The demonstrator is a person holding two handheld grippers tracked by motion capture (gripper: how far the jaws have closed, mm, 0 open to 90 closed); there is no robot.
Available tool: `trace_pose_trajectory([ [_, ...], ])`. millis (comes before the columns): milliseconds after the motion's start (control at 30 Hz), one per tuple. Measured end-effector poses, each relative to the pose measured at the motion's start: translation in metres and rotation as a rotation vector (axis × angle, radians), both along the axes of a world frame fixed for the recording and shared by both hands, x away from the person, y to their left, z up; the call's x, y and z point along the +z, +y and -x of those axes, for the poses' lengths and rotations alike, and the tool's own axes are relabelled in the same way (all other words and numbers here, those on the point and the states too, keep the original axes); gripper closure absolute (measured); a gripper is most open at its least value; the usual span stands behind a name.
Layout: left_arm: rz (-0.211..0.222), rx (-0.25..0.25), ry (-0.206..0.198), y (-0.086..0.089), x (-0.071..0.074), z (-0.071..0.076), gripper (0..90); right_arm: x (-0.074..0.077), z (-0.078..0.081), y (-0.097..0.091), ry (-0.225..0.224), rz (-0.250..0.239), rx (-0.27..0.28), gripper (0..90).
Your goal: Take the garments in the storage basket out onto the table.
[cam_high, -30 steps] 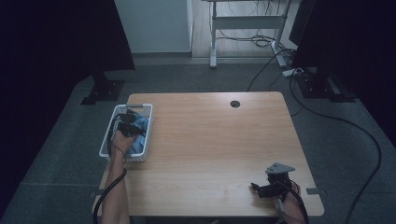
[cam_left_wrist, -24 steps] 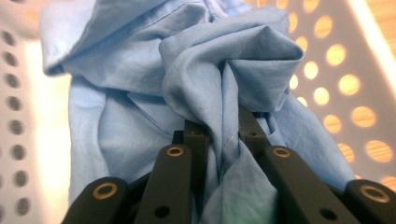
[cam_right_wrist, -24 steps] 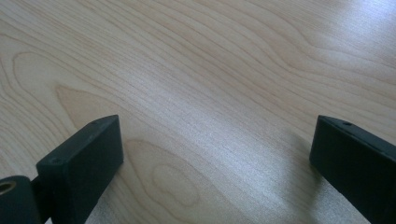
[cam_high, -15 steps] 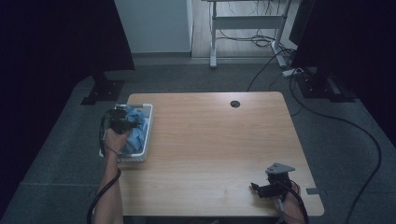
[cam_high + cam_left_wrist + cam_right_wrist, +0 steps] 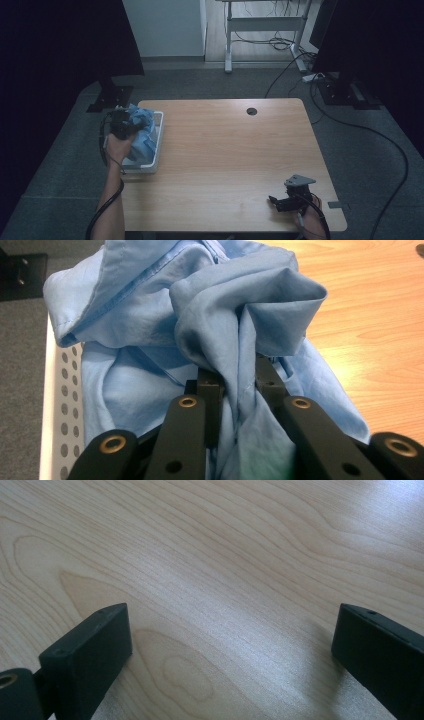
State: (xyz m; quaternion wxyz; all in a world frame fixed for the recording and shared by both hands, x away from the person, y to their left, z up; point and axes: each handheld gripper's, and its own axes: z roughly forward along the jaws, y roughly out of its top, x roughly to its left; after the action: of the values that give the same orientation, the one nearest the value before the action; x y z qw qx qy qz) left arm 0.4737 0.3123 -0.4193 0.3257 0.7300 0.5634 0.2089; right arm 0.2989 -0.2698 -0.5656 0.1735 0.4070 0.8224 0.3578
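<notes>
At the desk's left edge in the high view, the left tongs (image 5: 121, 125) are gripping the blue cloth (image 5: 142, 140) and holding it bunched over the white basket (image 5: 158, 145). The right tongs (image 5: 285, 201) are sitting near the desk's (image 5: 225, 150) front right corner. In the left gripper view, the tongs (image 5: 235, 382) are pinching a fold of cloth (image 5: 200, 315), basket wall (image 5: 62, 405) beside it. In the right gripper view, the tongs (image 5: 230, 645) are standing wide over bare desk (image 5: 225, 555).
</notes>
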Motion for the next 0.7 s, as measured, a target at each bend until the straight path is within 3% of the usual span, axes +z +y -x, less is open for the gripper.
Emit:
trace_pose_trajectory([
  [433, -0.003, -0.036, -0.075, -0.018, 0.034, 0.017, 78.5, 0.0, 0.0, 0.0, 0.0, 0.0, 0.0, 2.5],
  [700, -0.004, -0.065, -0.098, -0.032, 0.046, 0.025, 78.5, 0.0, 0.0, 0.0, 0.0, 0.0, 0.0, 2.5],
])
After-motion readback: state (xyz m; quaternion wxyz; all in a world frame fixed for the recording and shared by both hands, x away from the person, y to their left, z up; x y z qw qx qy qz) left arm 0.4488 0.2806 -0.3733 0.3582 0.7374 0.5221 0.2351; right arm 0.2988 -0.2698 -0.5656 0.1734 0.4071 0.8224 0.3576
